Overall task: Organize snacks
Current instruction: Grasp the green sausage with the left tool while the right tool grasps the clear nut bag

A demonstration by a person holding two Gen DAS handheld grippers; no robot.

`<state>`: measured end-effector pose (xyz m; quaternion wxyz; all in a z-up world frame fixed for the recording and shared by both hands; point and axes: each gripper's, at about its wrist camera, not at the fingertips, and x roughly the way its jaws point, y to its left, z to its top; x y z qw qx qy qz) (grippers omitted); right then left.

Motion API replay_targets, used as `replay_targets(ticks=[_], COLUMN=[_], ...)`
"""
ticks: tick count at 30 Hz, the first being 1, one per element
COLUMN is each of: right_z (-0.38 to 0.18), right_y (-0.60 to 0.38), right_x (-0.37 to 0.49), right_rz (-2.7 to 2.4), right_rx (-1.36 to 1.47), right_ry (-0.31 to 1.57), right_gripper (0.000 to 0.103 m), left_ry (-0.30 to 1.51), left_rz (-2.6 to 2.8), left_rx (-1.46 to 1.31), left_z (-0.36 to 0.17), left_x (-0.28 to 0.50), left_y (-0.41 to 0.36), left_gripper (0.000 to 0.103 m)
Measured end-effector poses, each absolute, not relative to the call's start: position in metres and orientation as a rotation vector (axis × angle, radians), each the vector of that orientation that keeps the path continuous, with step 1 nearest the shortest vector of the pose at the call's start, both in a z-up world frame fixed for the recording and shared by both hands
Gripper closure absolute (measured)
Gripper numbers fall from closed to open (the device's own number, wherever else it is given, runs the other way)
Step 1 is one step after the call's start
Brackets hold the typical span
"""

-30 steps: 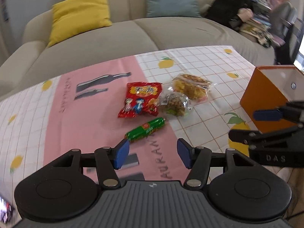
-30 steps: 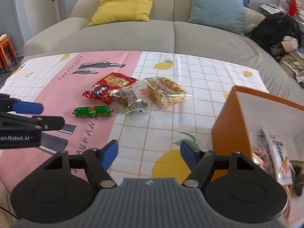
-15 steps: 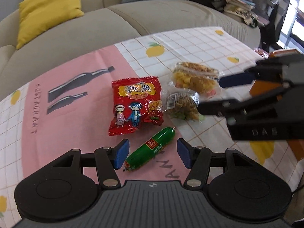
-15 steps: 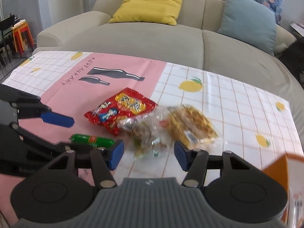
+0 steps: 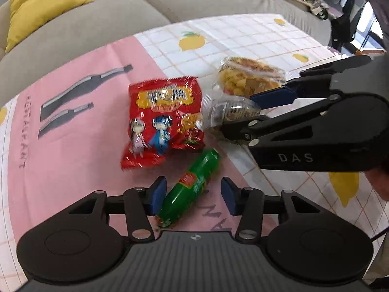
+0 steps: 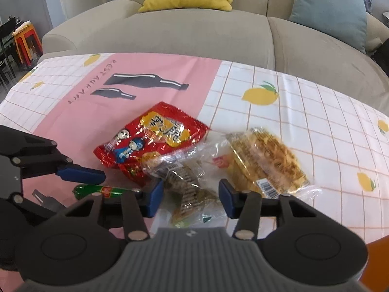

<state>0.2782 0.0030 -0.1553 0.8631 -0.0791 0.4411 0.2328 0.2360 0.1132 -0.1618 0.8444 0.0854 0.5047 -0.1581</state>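
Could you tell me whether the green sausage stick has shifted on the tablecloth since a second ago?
No. The green sausage stick lies across the same dark lettering on the pink tablecloth, just below the red snack bag, as before; only the cameras came closer.

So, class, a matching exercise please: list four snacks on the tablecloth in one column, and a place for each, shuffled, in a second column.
Column one:
1. red foil snack bag
2. green sausage stick
3. clear packet of dark, seedy snack
4. clear packet of yellow crispy cake

Column two:
A. between the fingers of the right hand-held gripper
B. farthest right, on the white grid
C. between the fingers of the left hand-held gripper
D. on the pink panel, near the bottle print

Pairs: 1-D, 2-C, 3-A, 4-B
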Motion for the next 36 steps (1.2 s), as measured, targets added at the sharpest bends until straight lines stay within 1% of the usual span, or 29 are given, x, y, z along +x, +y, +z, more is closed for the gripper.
replay_targets(ticks=[1, 3, 4, 6, 8, 11, 20, 22, 23, 27, 28, 29, 30, 32, 34, 36], right_z=[-0.156, -0.155, -0.155, -0.153, -0.152, -0.149, -0.146, -0.145, -0.145, -0.149, -0.150, -0.152, -0.155, -0.159, -0.164, -0.168], right_y=[0.003, 0.003, 0.002, -0.002, -0.008, -0.021, -0.046, -0.047, -0.047, -0.041, -0.039, -0.037, -0.035, -0.033, -0.032, -0.032], right_x=[0.277, 0.272, 0.269, 0.261, 0.251, 0.231, 0.183, 0.182, 0.183, 0.193, 0.194, 0.194, 0.195, 0.195, 0.195, 0.194], right_rz=[0.488, 0.488, 0.483, 0.459, 0.436, 0.400, 0.378, 0.392, 0.399, 0.427, 0.436, 0.444, 0.449, 0.454, 0.453, 0.443], right_rx=[-0.167, -0.165, -0.167, -0.165, -0.154, -0.122, -0.066, -0.064, -0.066, -0.097, -0.107, -0.118, -0.133, -0.149, -0.151, -0.145], right_ry=[0.923, 0.927, 0.933, 0.949, 0.962, 0.989, 1.012, 0.993, 0.987, 0.975, 0.973, 0.968, 0.964, 0.964, 0.980, 0.993], right_gripper=[0.059, 0.070, 0.070, 0.070, 0.071, 0.071, 0.070, 0.066, 0.062, 0.060, 0.058, 0.055, 0.054, 0.054, 0.056, 0.062], left_ry=[1.078, 1.082, 1.093, 1.123, 1.161, 1.197, 1.179, 1.167, 1.159, 1.123, 1.114, 1.107, 1.100, 1.092, 1.083, 1.076], left_rz=[-0.322, -0.302, -0.287, -0.248, -0.202, -0.165, -0.151, -0.151, -0.152, -0.158, -0.160, -0.163, -0.164, -0.164, -0.166, -0.156], left_rx=[0.176, 0.168, 0.163, 0.138, 0.073, -0.058, -0.065, -0.051, -0.044, -0.013, -0.001, 0.008, 0.019, 0.034, 0.036, 0.030], left_z=[-0.163, -0.163, -0.162, -0.160, -0.158, -0.156, -0.155, -0.156, -0.157, -0.160, -0.160, -0.160, -0.161, -0.161, -0.161, -0.161], left_x=[0.236, 0.234, 0.232, 0.231, 0.229, 0.223, 0.204, 0.205, 0.206, 0.208, 0.207, 0.207, 0.206, 0.203, 0.200, 0.198], left_y=[0.113, 0.113, 0.112, 0.113, 0.117, 0.126, 0.116, 0.113, 0.112, 0.108, 0.107, 0.106, 0.105, 0.103, 0.102, 0.102], left_gripper=[0.053, 0.055, 0.057, 0.068, 0.072, 0.075, 0.075, 0.073, 0.073, 0.072, 0.072, 0.072, 0.072, 0.073, 0.078, 0.078])
